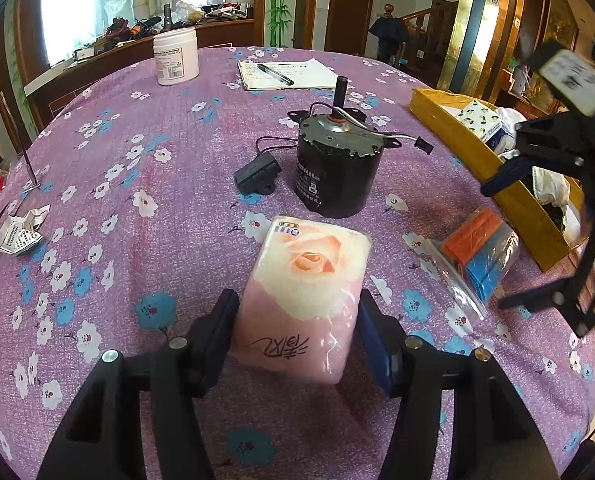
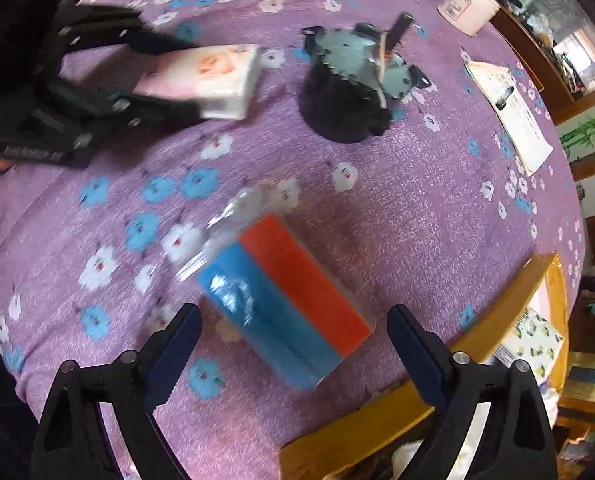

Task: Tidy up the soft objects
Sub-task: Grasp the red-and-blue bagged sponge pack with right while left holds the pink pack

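Left gripper [image 1: 295,326]: fingers about half open, pressed on both sides of the pink rose-printed plastic-wrapped tissue pack [image 1: 311,288], holding it at 6 o'clock in the left wrist view.
Tissue pack place: on the purple flowered cloth of the worktop [image 1: 145,184], just at 6 o'clock of the black cylindrical electric motor [image 1: 335,168].
Right gripper [image 2: 293,340]: fingers spread wide, empty, poised over the clear plastic bag of orange and blue sponge blocks [image 2: 285,300]; the pads stand clear of it.
Sponge bag place: flat on the cloth, at 3 o'clock of the tissue pack in the left wrist view, beside the yellow cardboard box [image 1: 469,152].
Far edge, 12 o'clock: white plastic jar [image 1: 176,56], paper notepad with black pen [image 1: 285,74].
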Demonstrator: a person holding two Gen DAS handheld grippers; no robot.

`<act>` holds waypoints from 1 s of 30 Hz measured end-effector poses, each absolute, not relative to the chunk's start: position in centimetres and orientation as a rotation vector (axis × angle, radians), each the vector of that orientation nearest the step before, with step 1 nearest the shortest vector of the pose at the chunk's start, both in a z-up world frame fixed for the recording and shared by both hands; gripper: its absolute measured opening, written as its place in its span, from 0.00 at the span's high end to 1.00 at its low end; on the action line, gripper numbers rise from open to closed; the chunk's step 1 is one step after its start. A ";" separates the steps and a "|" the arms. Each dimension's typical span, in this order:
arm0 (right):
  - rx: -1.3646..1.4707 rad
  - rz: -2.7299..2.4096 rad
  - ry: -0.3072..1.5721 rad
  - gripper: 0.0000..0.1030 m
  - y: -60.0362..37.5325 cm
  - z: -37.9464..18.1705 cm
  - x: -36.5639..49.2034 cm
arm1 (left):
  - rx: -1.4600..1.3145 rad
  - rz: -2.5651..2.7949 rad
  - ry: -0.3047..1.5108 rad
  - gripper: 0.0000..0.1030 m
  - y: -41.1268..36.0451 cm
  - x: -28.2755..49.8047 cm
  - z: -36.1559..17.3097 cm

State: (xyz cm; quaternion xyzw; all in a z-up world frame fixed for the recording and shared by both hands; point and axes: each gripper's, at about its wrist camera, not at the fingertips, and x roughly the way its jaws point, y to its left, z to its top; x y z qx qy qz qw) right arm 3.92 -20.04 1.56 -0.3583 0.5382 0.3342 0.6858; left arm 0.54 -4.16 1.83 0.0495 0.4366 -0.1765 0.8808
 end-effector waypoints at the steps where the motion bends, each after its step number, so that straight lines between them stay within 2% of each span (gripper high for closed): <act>1: -0.772 0.757 1.212 0.07 -19.9 1.3 4.5 | 0.104 -0.367 0.910 0.45 -4.2 0.5 1.9; 4: -0.654 0.754 1.239 0.18 -20.3 0.9 5.0 | 0.106 -0.367 0.909 0.44 -4.2 0.5 1.8; 5: -0.599 0.742 1.244 0.30 -20.7 1.2 4.9 | 0.105 -0.367 0.909 0.44 -4.2 0.5 1.9; 6: -0.544 0.705 1.246 0.37 -21.1 1.4 4.7 | 0.105 -0.367 0.909 0.44 -4.2 0.5 1.8; 9: -0.327 0.550 1.248 0.42 -22.6 1.5 4.1 | 0.106 -0.367 0.909 0.44 -4.2 0.5 1.8; 12: 0.039 0.324 1.239 0.40 -25.2 1.8 3.0 | 0.111 -0.365 0.908 0.44 -4.3 0.4 1.8; 15: 0.148 0.436 1.211 0.34 -24.3 2.0 1.2 | 0.116 -0.362 0.908 0.43 -4.3 0.4 1.8; 17: 0.124 0.476 1.201 0.34 -23.4 2.3 0.1 | 0.113 -0.360 0.918 0.42 -4.3 0.5 1.7; 21: -0.005 0.480 1.137 0.23 -22.5 3.7 -0.8 | 0.121 -0.356 0.919 0.41 -4.4 0.5 1.6; 26: -0.071 0.488 1.101 0.22 -21.5 4.0 -0.5 | 0.130 -0.347 0.917 0.39 -4.5 0.6 1.6; 30: -0.077 0.483 1.108 0.23 -20.4 2.4 0.7 | 0.098 -0.326 0.914 0.46 -3.8 0.8 1.7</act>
